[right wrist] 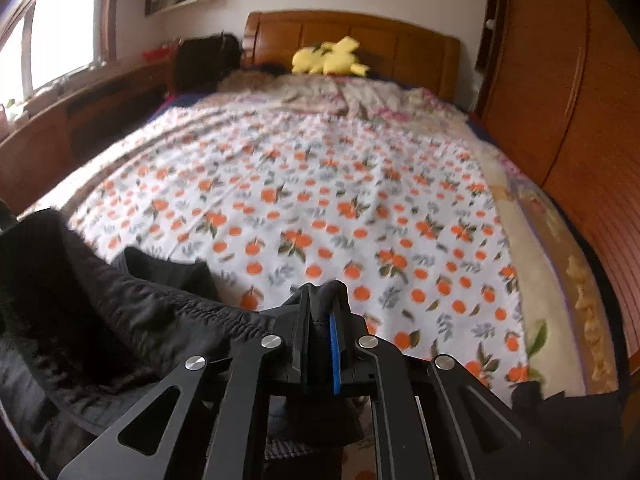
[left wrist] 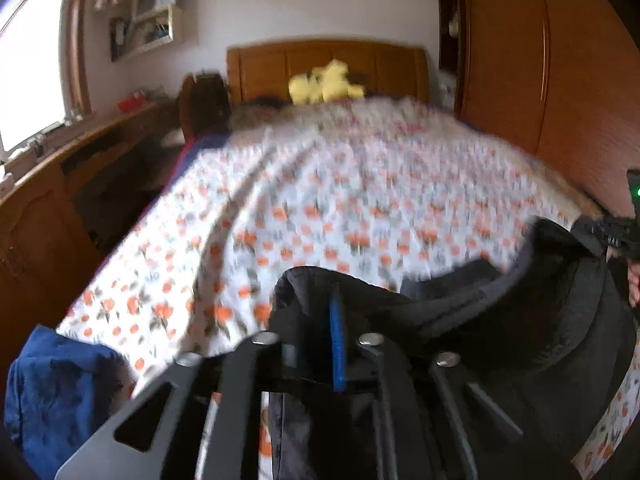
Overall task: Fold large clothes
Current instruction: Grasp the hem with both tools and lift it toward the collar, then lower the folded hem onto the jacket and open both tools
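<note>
A large black garment (left wrist: 500, 320) hangs between my two grippers above the near end of the bed. My left gripper (left wrist: 320, 300) is shut on one edge of it; the cloth covers the fingertips. My right gripper (right wrist: 322, 300) is shut on another edge, with the garment (right wrist: 100, 312) sagging away to its left. The other gripper's body (left wrist: 624, 232) shows at the right edge of the left wrist view. The bed has a white sheet with an orange print (right wrist: 320, 200).
A wooden headboard (right wrist: 380, 48) with a yellow plush toy (right wrist: 328, 60) stands at the far end. A wooden wardrobe (right wrist: 580, 100) runs along the right. A wooden desk (left wrist: 48, 184) and window are on the left. A blue cloth (left wrist: 60, 392) lies at the bed's near left corner.
</note>
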Motion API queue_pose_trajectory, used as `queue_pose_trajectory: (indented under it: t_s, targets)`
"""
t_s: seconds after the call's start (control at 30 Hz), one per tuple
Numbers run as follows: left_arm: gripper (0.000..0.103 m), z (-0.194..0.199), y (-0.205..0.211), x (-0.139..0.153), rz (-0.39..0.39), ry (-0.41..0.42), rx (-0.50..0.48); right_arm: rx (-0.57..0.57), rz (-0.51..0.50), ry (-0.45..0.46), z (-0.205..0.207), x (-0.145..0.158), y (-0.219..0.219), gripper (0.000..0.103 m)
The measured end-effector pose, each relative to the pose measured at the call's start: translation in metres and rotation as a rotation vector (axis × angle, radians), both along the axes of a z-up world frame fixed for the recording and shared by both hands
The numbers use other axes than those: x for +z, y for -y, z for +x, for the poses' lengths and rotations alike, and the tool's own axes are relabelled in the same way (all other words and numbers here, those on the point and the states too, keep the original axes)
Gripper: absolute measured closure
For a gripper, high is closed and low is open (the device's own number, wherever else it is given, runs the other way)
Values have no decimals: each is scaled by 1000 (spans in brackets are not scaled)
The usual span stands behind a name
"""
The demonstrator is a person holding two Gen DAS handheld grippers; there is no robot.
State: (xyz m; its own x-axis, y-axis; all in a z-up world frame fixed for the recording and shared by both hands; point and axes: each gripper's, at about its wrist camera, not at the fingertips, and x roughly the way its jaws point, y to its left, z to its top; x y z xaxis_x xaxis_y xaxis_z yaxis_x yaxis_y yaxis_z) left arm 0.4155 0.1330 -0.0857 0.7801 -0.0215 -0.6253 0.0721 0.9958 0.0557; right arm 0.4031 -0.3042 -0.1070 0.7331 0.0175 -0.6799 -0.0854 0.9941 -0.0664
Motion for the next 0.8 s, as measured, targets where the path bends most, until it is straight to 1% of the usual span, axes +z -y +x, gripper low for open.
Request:
queue_pose_trajectory:
  t_s: [0.03, 0.1, 0.13, 0.17, 0.2, 0.23, 0.3, 0.37, 0.43, 0.53, 0.6, 0.7, 0.73, 0.8]
  targets:
    - [57, -4, 1, -5, 5, 14, 1, 10, 6, -3, 0, -2, -3, 94]
    - [37, -13, 1, -12, 2, 24, 2, 21, -13, -11, -5, -9, -10, 82]
    - [37, -19, 0, -16, -12, 19, 0, 24, -38, 0, -11, -10, -15, 73]
    - [37, -23, -2, -19, -27, 15, -2, 29, -44, 11, -15, -9, -19, 66]
    - [33, -28, -2, -22, -36, 12, -2, 25, -66, 37, -21, -6, -23, 47]
    - [29, -33, -2, -25, -40, 10, 0, 18, -85, 66, -26, -2, -25, 41]
    - [26, -42, 0, -30, -41, 8, -3, 26, -85, 95, -33, 7, -28, 39]
    - [24, -52, 4, -35, -43, 0, -8, 40, -65, 99, -39, 13, -32, 39]
    - [16, -61, 7, -39, -49, -3, -10, 60, -47, 106, -43, 18, -39, 39]
    - [10, -73, 14, -44, -55, -13, -28, 107, 0, 101, -47, 20, -56, 41]
    - [9, -80, 19, -46, -49, -12, -38, 148, 42, 75, -46, 15, -73, 45]
    - [7, -90, 25, -48, -41, -14, -55, 196, 71, 33, -41, 2, -98, 50]
    - [6, -92, 26, -49, -42, -16, -59, 209, 72, 19, -38, -2, -106, 52]
    - [6, -96, 27, -49, -48, -20, -63, 230, 73, -10, -33, -12, -121, 54]
